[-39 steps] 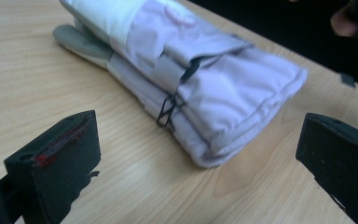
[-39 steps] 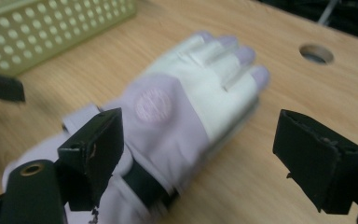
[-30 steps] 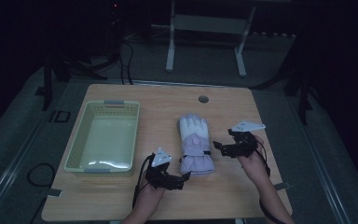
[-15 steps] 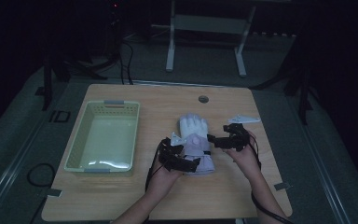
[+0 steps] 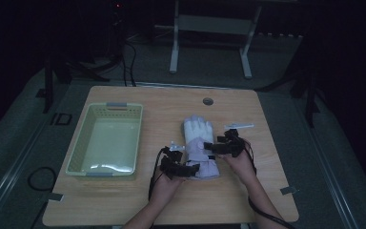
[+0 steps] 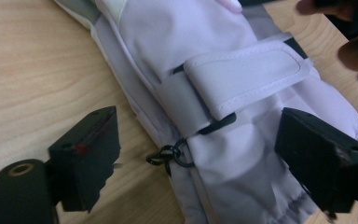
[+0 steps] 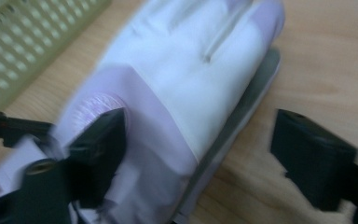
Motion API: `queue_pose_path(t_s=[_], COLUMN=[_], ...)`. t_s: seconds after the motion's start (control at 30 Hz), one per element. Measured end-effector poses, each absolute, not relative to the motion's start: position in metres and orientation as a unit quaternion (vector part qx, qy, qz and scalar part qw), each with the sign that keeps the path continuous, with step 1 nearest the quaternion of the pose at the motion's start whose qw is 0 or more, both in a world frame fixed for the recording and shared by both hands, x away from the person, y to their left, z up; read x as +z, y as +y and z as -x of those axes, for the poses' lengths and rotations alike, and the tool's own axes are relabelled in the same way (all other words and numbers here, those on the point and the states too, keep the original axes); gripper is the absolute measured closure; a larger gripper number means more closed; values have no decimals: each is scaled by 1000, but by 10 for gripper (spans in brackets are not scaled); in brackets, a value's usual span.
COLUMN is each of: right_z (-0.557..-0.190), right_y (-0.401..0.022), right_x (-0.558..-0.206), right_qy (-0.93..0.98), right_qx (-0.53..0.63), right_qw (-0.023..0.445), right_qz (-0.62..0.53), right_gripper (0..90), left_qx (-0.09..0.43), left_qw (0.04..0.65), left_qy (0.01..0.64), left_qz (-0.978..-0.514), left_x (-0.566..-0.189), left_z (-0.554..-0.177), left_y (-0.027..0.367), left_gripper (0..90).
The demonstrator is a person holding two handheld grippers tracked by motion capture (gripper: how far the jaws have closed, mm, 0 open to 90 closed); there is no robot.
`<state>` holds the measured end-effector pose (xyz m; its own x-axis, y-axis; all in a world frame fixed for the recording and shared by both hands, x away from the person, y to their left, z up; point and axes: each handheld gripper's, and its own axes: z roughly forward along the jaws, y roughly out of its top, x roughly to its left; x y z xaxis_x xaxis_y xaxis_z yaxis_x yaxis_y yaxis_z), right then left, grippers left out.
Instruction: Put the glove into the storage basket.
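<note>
A lilac and white padded glove (image 5: 199, 143) lies flat on the wooden table (image 5: 248, 200), fingers pointing away from me. My left gripper (image 5: 190, 168) is at its cuff end. In the left gripper view (image 6: 198, 140) the jaws straddle the strapped cuff (image 6: 242, 70); they have just been closing and the pads stand clear of the fabric. My right gripper (image 5: 212, 147) comes in from the glove's right side. In the right gripper view (image 7: 203, 128) the glove's edge (image 7: 186, 84) lies between the jaws, which have also just been closing and are apart from it.
A pale green plastic basket (image 5: 81, 148) stands at the table's left, and its wall (image 7: 23, 42) also appears in the right gripper view. A round cable hole (image 5: 208, 101) sits near the far edge. A metal stand (image 5: 209, 38) is on the floor behind the table.
Both hands have moved inward and down onto the glove, the left from below its cuff and the right from the table's right side. The glove has not moved.
</note>
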<state>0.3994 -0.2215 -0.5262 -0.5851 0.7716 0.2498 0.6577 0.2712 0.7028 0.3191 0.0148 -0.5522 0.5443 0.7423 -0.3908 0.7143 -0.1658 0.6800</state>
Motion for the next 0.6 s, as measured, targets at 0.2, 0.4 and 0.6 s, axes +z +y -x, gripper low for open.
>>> queue_pose_path(t_s=[0.2,0.4,0.6], right_z=[-405,-411,-410], right_y=[-224,-229,-228], right_x=[-542,-553,-556], right_qy=[793,788,791], right_qx=[390,391,402], right_qw=[19,-44,-68], right_qz=[-467,-474,-455], right_gripper=[288,398,628], left_qx=[-12,-31,-34], left_qw=[432,431,426], left_qy=[483,483,473], left_qz=[-762,-762,-771], left_x=[-561,-566,-565], left_z=[-323,-326,-328], left_y=[16,17,17], left_gripper=[245,312,426])
